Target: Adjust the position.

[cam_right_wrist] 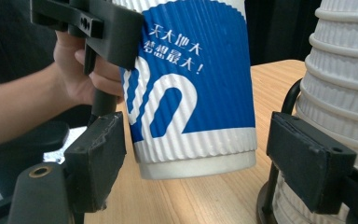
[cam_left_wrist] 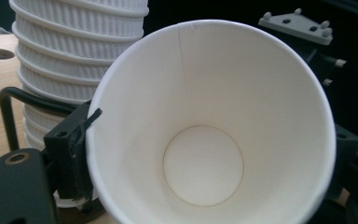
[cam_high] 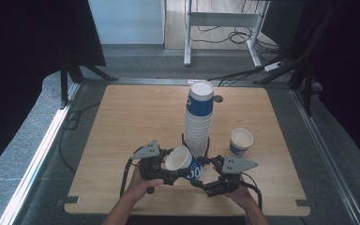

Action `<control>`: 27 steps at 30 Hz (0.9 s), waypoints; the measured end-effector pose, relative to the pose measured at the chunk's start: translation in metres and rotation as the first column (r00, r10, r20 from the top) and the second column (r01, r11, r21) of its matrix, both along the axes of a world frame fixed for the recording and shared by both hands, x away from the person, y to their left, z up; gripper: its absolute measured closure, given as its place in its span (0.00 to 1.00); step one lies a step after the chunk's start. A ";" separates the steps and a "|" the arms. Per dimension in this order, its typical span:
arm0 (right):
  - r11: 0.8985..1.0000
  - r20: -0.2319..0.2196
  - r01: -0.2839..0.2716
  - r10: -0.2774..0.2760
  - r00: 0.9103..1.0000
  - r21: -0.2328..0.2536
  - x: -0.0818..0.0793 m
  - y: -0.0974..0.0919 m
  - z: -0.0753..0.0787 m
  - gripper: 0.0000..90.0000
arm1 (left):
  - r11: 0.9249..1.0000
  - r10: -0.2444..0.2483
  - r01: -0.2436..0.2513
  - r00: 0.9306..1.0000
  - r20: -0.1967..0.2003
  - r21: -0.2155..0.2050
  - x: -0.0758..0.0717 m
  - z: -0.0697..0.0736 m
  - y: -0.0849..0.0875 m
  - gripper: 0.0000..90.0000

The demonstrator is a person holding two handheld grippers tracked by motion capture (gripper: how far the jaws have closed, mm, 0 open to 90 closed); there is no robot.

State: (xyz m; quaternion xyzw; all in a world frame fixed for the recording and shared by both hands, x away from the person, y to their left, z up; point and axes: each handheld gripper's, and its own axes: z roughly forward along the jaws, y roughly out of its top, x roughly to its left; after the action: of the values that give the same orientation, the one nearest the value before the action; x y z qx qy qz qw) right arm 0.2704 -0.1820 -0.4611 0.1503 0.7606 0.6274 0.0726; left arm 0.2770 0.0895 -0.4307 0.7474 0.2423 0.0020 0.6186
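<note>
Between both grippers, empty paper cup [cam_high: 182,160]: left fingers [cam_left_wrist: 70,149] clamped on it, right fingers [cam_right_wrist: 98,158] apart.

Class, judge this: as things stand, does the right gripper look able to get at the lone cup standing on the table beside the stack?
Probably yes. The right gripper has open jaws either side of the held cup, which the left gripper grips. The lone cup stands upright just beyond the right gripper, with bare table between.

light wooden table [cam_high: 122,122], tall stack of paper cups [cam_high: 199,119] in black holder, single cup [cam_high: 241,141] upright nearby
</note>
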 end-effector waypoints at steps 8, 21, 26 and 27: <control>0.999 0.021 0.017 -0.016 1.000 -0.034 -0.002 0.001 0.001 0.22 | 0.999 0.010 -0.011 1.000 0.029 0.052 -0.002 0.003 -0.002 0.17; 0.998 0.046 0.025 -0.023 0.999 -0.055 -0.005 0.000 0.005 0.22 | 0.989 0.024 -0.034 0.997 0.073 0.142 -0.003 0.007 -0.004 0.17; 0.997 0.051 0.026 -0.022 0.998 -0.069 -0.005 0.002 0.004 0.22 | 0.985 0.019 -0.033 0.996 0.085 0.168 -0.003 0.009 -0.006 0.17; 0.997 0.053 0.027 -0.023 0.998 -0.071 -0.005 0.002 0.004 0.22 | 0.984 0.018 -0.033 0.996 0.087 0.174 -0.003 0.010 -0.006 0.17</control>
State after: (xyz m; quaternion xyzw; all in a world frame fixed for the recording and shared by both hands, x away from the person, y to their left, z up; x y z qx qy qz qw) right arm 0.2650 -0.1799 -0.4568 0.1408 0.7786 0.6024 0.1055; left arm 0.2740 0.0835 -0.4211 0.7949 0.2240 0.0630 0.5603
